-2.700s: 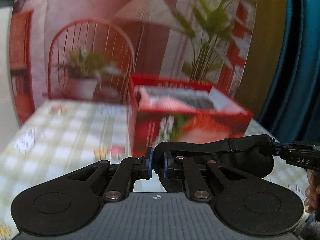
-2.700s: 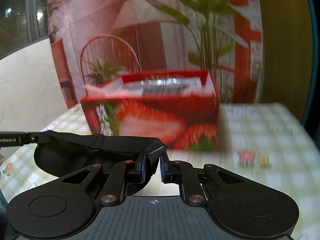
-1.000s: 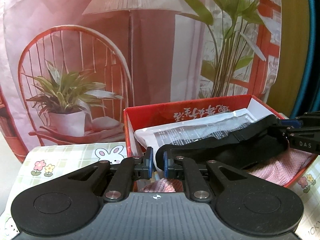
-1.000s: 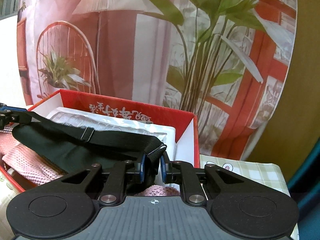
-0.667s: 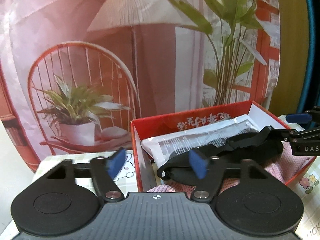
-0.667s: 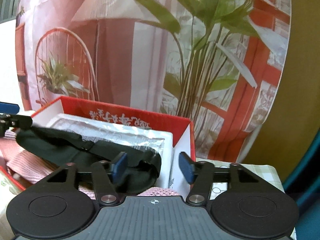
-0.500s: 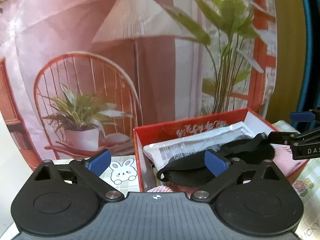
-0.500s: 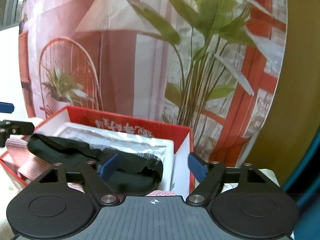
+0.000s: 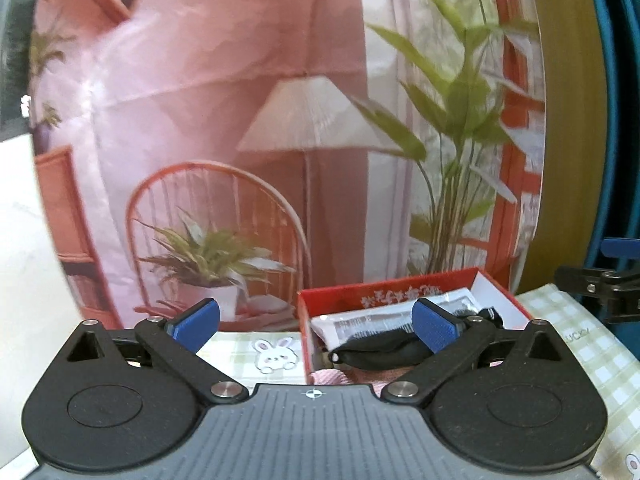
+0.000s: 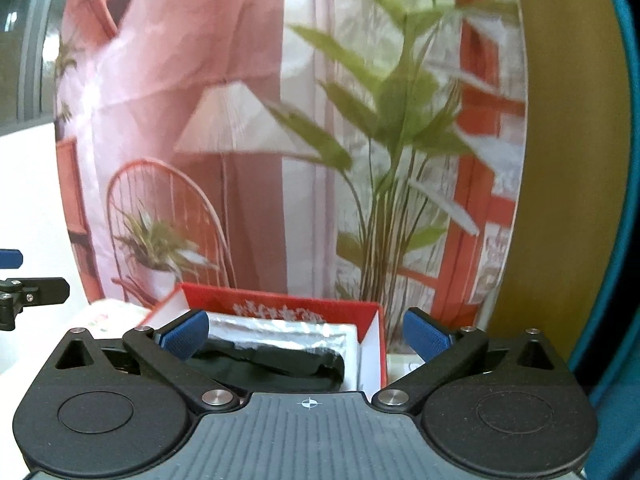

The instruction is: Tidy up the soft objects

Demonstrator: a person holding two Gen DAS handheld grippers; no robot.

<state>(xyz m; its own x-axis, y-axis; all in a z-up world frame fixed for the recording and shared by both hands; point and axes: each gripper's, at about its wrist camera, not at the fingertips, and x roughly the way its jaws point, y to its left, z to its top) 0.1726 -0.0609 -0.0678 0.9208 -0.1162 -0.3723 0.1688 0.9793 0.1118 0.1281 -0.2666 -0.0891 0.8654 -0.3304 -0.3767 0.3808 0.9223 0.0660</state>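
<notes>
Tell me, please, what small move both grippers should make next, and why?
Probably draw both back from the box and look for another soft item. The left gripper and the right gripper are both wide open and hold nothing, and the black mask already lies inside the box on the silver packet, beside pink cloth, so this piece seems placed.

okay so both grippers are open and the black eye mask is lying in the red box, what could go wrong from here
The black eye mask lies loosely on top of a silver packet and pink knit fabric in the red box, so it may slide or hang over the rim.

The left gripper and right gripper, both wide open, sit close to the box; a finger could snag the strap or nudge the box when moving off.
</notes>
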